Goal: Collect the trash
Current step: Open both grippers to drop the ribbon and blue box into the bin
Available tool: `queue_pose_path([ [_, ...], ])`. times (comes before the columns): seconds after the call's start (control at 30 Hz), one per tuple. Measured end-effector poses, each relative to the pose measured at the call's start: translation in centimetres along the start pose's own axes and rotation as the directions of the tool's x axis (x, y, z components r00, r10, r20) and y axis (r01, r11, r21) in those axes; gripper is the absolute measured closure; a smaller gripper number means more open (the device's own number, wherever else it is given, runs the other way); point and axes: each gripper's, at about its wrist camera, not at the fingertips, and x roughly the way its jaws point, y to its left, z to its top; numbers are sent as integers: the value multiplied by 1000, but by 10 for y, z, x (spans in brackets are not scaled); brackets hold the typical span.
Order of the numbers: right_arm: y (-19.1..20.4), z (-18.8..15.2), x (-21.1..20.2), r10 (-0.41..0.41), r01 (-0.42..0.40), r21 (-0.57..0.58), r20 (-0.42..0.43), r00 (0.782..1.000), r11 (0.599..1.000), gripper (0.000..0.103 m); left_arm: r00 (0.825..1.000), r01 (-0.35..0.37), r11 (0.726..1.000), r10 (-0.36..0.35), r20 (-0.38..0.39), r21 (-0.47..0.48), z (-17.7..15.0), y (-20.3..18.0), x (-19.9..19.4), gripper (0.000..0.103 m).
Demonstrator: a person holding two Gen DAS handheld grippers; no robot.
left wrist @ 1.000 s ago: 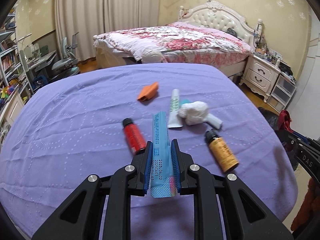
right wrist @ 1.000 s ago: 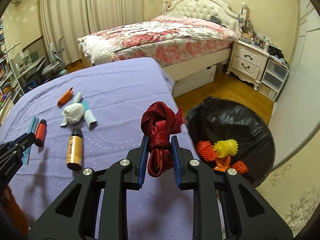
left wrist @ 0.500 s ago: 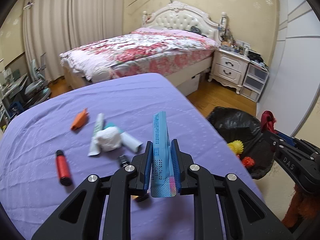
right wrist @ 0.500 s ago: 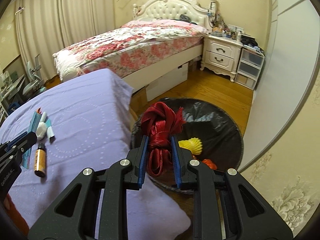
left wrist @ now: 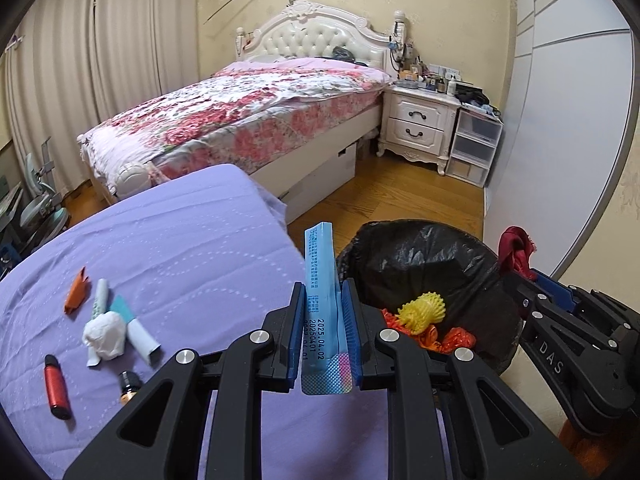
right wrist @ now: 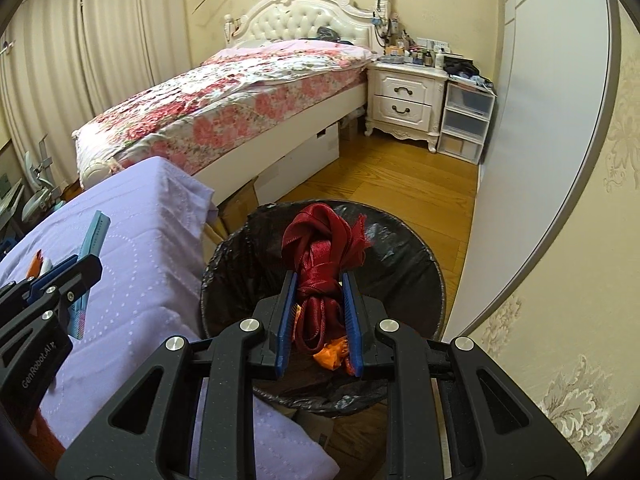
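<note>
My left gripper (left wrist: 322, 308) is shut on a long blue wrapper (left wrist: 320, 276) and holds it above the purple table's (left wrist: 180, 248) right edge, next to the black-lined trash bin (left wrist: 424, 264). My right gripper (right wrist: 318, 296) is shut on a bundle of red ribbon (right wrist: 324, 248) and holds it directly over the bin (right wrist: 416, 264). The bin holds yellow and orange foam nets (left wrist: 424, 308). The right gripper and ribbon also show at the right of the left wrist view (left wrist: 516, 248).
On the table lie an orange scrap (left wrist: 76, 290), a white tube (left wrist: 98, 298), a white paper wad (left wrist: 105, 330), a red bottle (left wrist: 56, 386) and an amber bottle (left wrist: 129, 386). A bed (left wrist: 240, 116), nightstand (left wrist: 420, 124) and wood floor (right wrist: 400, 188) lie beyond.
Both grippers swung right, away from the table's middle. The right gripper carried the ribbon from beside the bin to directly above it. The left gripper brought the blue wrapper to the table's right edge.
</note>
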Motion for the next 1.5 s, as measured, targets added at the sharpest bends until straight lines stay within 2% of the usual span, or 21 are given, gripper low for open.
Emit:
queue_pose_path([
  [0.37,-18,2,20,-38,39,49,-18,999,998,81,999,3,1000,-3,-38,24,12,-19,39,83],
  [1.07,-28,9,53,-69,75,86,-65,995,993,80,996,-3,997,10,-88,79,21,-35,76,81],
  [1.13,-28,9,55,-74,80,86,-69,995,993,79,995,1,997,7,-97,84,21,-35,78,72],
  [1.2,-28,8,56,-76,82,86,-69,995,993,79,996,-1,997,8,-91,81,21,-35,77,58],
  [1.23,-28,8,57,-77,83,86,-71,995,993,78,996,-2,997,9,-86,79,22,-34,77,55],
  [1.3,-28,9,57,-80,86,87,-70,994,993,71,997,-3,997,9,-82,75,23,-32,76,47],
  [1.5,-31,10,53,-94,99,96,-56,994,990,63,997,-12,998,17,-76,58,23,-28,74,33],
])
